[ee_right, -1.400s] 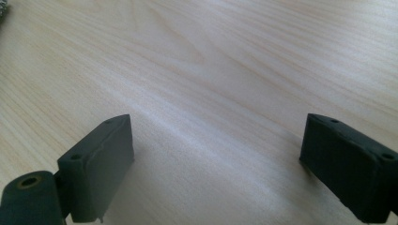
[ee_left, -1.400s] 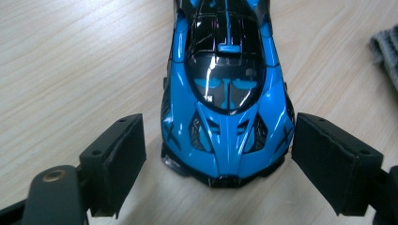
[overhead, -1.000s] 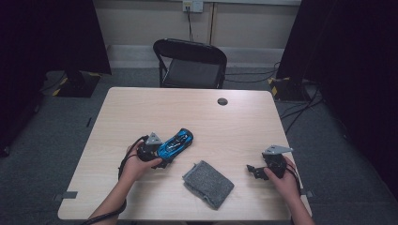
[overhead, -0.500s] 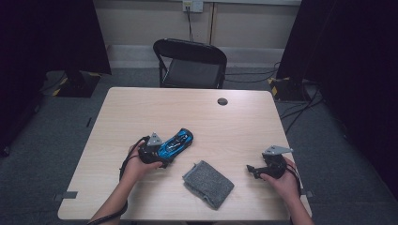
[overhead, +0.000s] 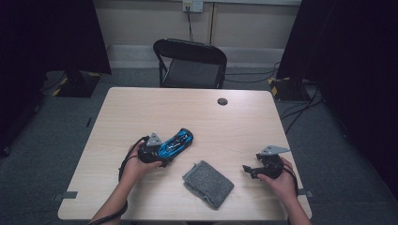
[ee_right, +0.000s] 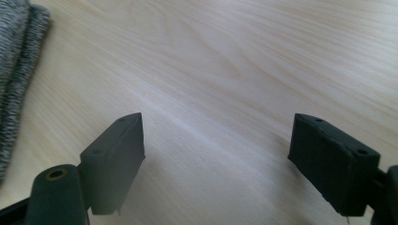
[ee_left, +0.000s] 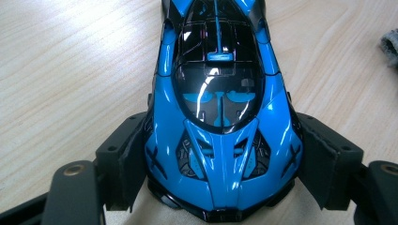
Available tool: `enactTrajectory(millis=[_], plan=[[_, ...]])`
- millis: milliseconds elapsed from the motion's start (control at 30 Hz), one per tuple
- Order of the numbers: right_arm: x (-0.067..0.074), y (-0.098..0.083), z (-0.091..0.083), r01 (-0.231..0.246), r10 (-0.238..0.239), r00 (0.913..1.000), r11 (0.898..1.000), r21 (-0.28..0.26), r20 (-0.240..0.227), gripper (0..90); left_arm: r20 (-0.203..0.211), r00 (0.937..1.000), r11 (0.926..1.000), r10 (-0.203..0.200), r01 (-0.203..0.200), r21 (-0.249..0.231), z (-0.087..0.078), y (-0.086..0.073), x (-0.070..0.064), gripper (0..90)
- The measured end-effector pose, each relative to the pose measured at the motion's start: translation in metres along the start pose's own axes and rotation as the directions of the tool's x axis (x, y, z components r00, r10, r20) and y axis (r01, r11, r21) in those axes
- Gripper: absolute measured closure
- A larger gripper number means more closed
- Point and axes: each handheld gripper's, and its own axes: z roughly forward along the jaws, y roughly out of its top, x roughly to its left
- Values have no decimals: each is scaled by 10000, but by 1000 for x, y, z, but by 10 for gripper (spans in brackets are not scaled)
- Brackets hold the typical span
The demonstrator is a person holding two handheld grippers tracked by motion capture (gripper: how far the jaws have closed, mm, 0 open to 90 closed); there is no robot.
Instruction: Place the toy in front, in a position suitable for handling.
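Wooden table (overhead: 141, 108), left gripper (overhead: 157, 157) fingers closing around blue toy car (ee_left: 220, 117), right gripper (ee_right: 216, 159) fingers apart, empty.

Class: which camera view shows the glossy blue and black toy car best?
The left gripper view: the glossy blue and black toy car is close, its windscreen and vents clear. The high view shows the car small on the pale wooden table. The right gripper view gives bare tabletop instead.

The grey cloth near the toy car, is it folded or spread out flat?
Folded. The cloth lies as a compact thick rectangle on the table, and the right gripper view shows doubled layers at its edge.
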Motion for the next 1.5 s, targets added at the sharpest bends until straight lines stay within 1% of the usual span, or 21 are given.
enactTrajectory(millis=[67, 133, 233, 367, 533, 733, 800, 867, 900, 967, 1033, 1100, 1167, 1200, 1233, 1333, 1367, 1400, 1433, 1467, 1500], plan=[[3, 2, -1, -55, 57, 9999, 9999, 85, -163, 177, 1, 10000, 10000, -7, 7, 6, 0, 0, 0, 253], [7, 5, -2, 67, -66, 9998, 10000, 39, -209, 189, 4, 10000, 10000, -15, 15, 2, 0, 0, 0, 254], [14, 10, -3, 204, -206, 9990, 9998, -61, -400, 194, -1, 10000, 10000, -7, 7, 4, 0, 0, 0, 253], [25, 16, -3, 421, -422, 9971, 9991, -25, -628, 193, -1, 10000, 10000, -2, 2, 0, 0, 0, 0, 253], [39, 24, 0, 605, -633, 9913, 9978, -280, -1151, 201, 1, 10000, 10000, -5, 5, 7, 0, 0, 0, 253], [56, 32, 3, 879, -895, 9851, 9960, -177, -1471, 204, -9, 10000, 10000, 7, -7, 2, 0, 0, 0, 254], [64, 36, 4, 1071, -1084, 9812, 9941, -172, -1594, 213, -9, 10000, 10000, 7, -7, 1, 0, 0, 0, 254], [69, 39, 5, 1131, -1146, 9790, 9934, -184, -1687, 218, -10, 10000, 10000, 1, -1, 2, 0, 0, 0, 254], [74, 42, 5, 1106, -1140, 9748, 9935, -280, -1916, 222, -9, 10000, 10000, 4, -4, -2, 0, 0, 0, 254], [80, 45, 6, 1089, -1154, 9699, 9932, -417, -2144, 223, -6, 10000, 10000, 7, -7, 1, 0, 0, 0, 254], [88, 48, 8, 1218, -1287, 9657, 9916, -443, -2257, 225, -8, 10000, 10000, 4, -4, -1, 0, 0, 0, 254], [95, 50, 10, 1439, -1512, 9583, 9884, -478, -2426, 235, -15, 10000, 10000, 21, -21, 6, 0, 0, 0, 255], [102, 51, 12, 1559, -1611, 9546, 9869, -404, -2507, 237, -18, 10000, 10000, 19, -19, 3, 0, 0, 0, 255], [105, 52, 13, 1624, -1670, 9526, 9860, -392, -2542, 254, -18, 10000, 10000, 22, -22, 6, 0, 0, 0, 255], [109, 52, 14, 1611, -1664, 9498, 9861, -418, -2649, 290, -19, 10000, 10000, 19, -19, 4, 0, 0, 0, 255], [115, 54, 15, 1598, -1682, 9439, 9857, -528, -2840, 294, -19, 10000, 10000, 25, -25, 7, 0, 0, 0, 255], [117, 55, 17, 1609, -1698, 9419, 9855, -544, -2897, 308, -25, 10000, 10000, 23, -23, 10, 0, 0, 0, 255], [119, 55, 18, 1556, -1662, 9385, 9861, -589, -3026, 339, -21, 10000, 10000, 22, -22, 5, 0, 0, 0, 255], [121, 54, 21, 1589, -1682, 9324, 9857, -553, -3199, 345, -25, 10000, 10000, 23, -23, 11, 0, 0, 0, 255], [123, 54, 22, 1684, -1762, 9309, 9843, -521, -3199, 340, -25, 10000, 10000, 30, -30, 15, 0, 0, 0, 255], [125, 53, 24, 1896, -1933, 9319, 9810, -421, -3069, 341, -24, 10000, 10000, 24, -24, 11, 0, 0, 0, 255]])
